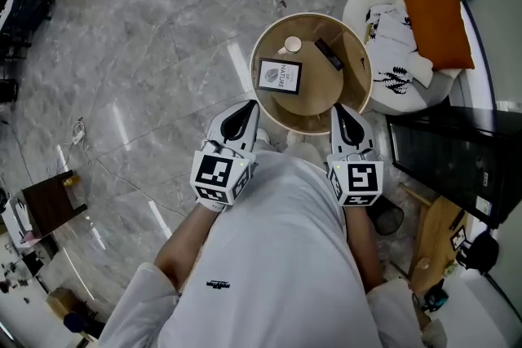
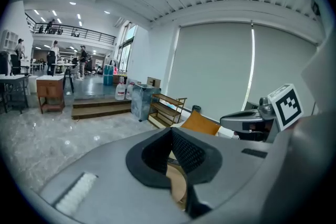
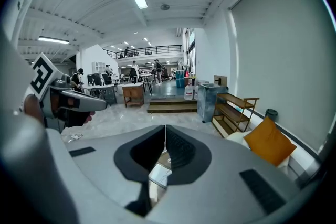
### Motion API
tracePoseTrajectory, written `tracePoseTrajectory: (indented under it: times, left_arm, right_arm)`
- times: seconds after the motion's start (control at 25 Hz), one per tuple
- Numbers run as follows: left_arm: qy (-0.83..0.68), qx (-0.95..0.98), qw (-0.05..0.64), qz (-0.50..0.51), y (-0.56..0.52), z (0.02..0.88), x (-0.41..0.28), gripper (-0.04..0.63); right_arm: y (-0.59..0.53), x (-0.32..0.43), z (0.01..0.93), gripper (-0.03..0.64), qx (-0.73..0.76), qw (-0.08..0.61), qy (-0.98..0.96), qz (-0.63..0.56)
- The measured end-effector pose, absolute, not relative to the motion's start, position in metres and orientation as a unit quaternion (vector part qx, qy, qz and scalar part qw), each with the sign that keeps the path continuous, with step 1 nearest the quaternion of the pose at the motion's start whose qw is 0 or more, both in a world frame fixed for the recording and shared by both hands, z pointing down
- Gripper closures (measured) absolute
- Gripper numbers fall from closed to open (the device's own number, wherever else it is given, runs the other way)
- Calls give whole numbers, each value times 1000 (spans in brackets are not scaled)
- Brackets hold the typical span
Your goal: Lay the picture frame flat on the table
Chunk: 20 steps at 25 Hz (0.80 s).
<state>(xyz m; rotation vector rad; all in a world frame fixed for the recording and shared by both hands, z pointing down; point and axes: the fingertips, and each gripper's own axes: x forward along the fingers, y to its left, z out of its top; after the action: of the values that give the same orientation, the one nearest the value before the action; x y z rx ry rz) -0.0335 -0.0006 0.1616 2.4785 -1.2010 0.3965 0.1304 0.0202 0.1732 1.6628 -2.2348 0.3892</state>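
The picture frame (image 1: 279,76) lies flat on the round wooden table (image 1: 356,90), face up. Its white mat carries a small grey emblem and, beneath it, the word NATURE in capitals; the short line above that word is too small to read. A small dark logo on the person's white shirt (image 1: 269,257) cannot be read either. Each gripper's cube shows a black-and-white square marker, with no lettering.

The left gripper (image 1: 250,105) has its jaws pressed together with nothing between them. Its tips hang just outside the table's near rim, and the frame lies ahead of them and a little to their right, apart from them. The right gripper (image 1: 338,107) is closed the same way — pads meeting at the tip, nothing held. Its tips sit over the near rim, and the frame lies ahead and to their left, clear of them. In the right gripper view a pale corner of the frame shows below the closed jaws.

Beyond the frame, farther from both sets of jaws, stand a white cup (image 1: 291,45) and a flat black bar-shaped object (image 1: 329,54) — the cup nearly straight past the frame, the bar ahead of the right jaws.
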Motion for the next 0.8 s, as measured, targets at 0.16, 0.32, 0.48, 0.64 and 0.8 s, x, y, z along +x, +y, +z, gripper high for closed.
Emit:
tracePoseTrajectory:
  times: [0.16, 0.32, 0.48, 0.64, 0.8]
  left_arm:
    - [-416, 881, 172, 142, 0, 160, -24, 592]
    - [-412, 884, 167, 145, 1, 159, -19, 592]
    - [-409, 885, 165, 147, 1, 160, -12, 592]
    - [-407, 886, 163, 149, 3, 160, -7, 592]
    - [-405, 888, 161, 149, 3, 160, -1, 592]
  right_arm:
    - [26, 135, 172, 611, 588, 159, -781, 137]
    - [30, 139, 173, 611, 589, 159, -780, 136]
    - [32, 145, 173, 611, 591, 163, -779, 132]
    - [34, 150, 173, 611, 594, 162, -777, 131]
    - [35, 154, 173, 611, 595, 161, -777, 131]
